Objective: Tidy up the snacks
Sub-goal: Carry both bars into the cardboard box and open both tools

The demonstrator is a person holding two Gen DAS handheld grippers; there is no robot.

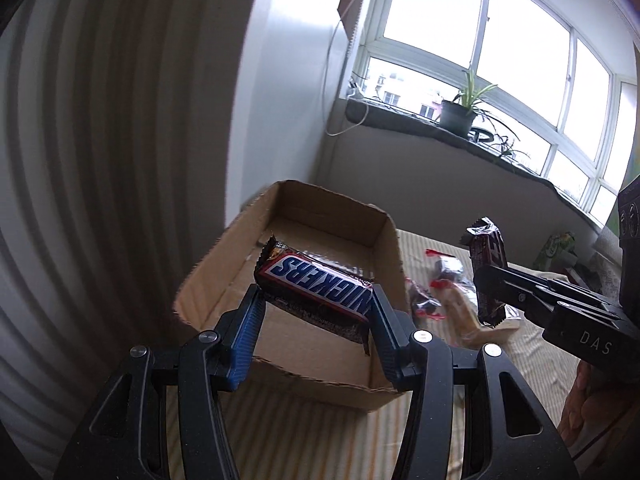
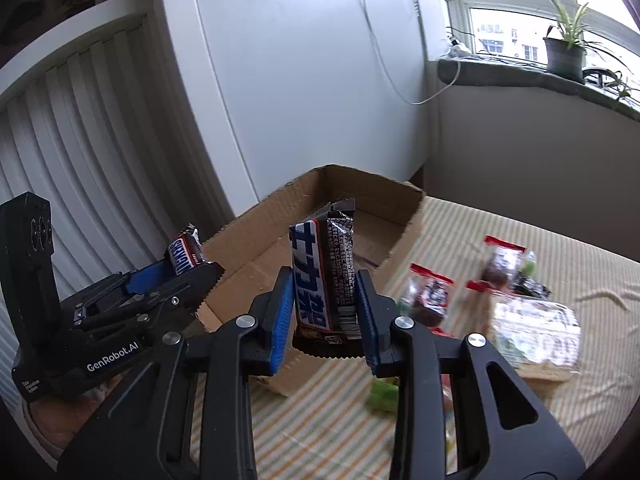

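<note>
Several wrapped snacks [image 2: 432, 296] lie on your striped cloth [image 2: 320, 420] beside the cardboard box [image 1: 384, 240]. Your left gripper [image 1: 316, 304] pinches a chocolate bar [image 1: 316, 286] above it; your right gripper [image 2: 324, 304] clamps another bar [image 2: 320, 276] upright.

Left claw [image 1: 316, 300] grips a bar crosswise; right claw [image 2: 324, 300], at its three o'clock, clamps another upright.
</note>
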